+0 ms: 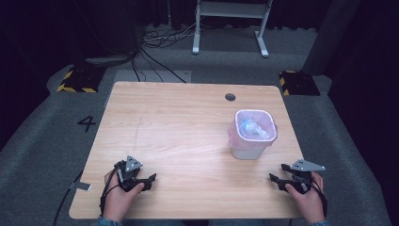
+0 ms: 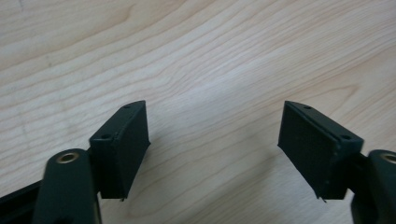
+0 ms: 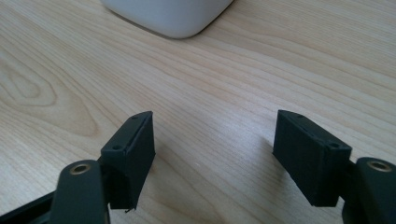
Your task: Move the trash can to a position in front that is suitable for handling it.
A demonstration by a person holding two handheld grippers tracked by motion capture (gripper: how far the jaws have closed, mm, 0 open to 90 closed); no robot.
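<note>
White bin (image 3: pixel 168 16) cropped by top edge, bin contents (image 1: pixel 254 128) too blurred to identify

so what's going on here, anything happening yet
Not much yet. A person rests a hand-held gripper in each hand near the front edge of the table: the left hand-held gripper and the right hand-held gripper are both open and hold nothing. A small white bin with a pink liner and some clear plastic inside stands untouched ahead of the right one.
</note>
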